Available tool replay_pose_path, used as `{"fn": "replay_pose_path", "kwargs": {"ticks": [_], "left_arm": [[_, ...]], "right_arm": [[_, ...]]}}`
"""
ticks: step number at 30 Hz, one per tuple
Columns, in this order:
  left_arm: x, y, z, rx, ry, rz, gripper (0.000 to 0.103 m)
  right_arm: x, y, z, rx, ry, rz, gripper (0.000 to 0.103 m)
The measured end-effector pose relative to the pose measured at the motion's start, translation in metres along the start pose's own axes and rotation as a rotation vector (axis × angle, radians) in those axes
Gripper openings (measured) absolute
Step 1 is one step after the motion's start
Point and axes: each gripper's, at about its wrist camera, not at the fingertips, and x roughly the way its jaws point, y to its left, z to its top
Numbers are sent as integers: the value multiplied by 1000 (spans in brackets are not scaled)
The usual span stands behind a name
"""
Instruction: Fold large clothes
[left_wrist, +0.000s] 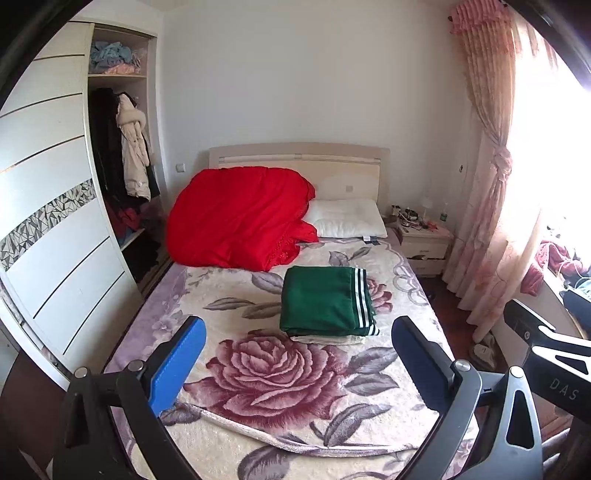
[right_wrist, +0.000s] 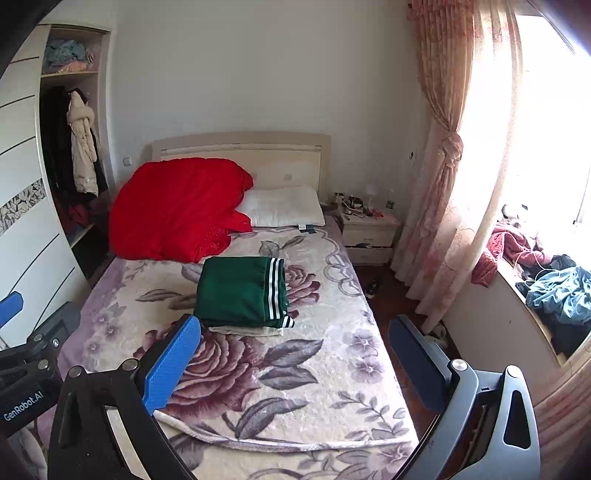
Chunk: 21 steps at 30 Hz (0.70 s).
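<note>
The dark green garment with white side stripes (left_wrist: 325, 301) lies folded into a neat rectangular stack near the middle of the bed with the rose-patterned plush blanket (left_wrist: 280, 373), its striped edge turned to the right. A thin pale layer of cloth (left_wrist: 321, 339) shows under its near edge — whether that is lining or a separate piece cannot be told.

The left gripper (left_wrist: 295, 365) is held above the near end of the bed, jaws wide apart and holding nothing. The right gripper (right_wrist: 295, 365) is likewise spread and empty, near the foot of the bed and short of the garment (right_wrist: 242, 293). Neither touches the cloth.

Handling, as judged: the fabric looks like soft knit sportswear — limp, light for its bulk and not fragile. The several layers will slide over one another and sag if lifted from one point. Best hold would be at the two near corners of the stack, pinching all layers together, or along the striped right edge where the seam gives some body.

A rumpled red quilt (left_wrist: 236, 218) and a white pillow (left_wrist: 349, 218) occupy the far end of the bed, clear of the garment.
</note>
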Motion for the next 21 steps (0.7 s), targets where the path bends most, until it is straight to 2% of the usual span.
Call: {"fn": "replay_pose_path", "kwargs": {"ticks": [21], "left_arm": [[-12, 1, 6, -8, -19, 17, 103]], "right_arm": [[-6, -7, 5, -10, -40, 37, 103]]}}
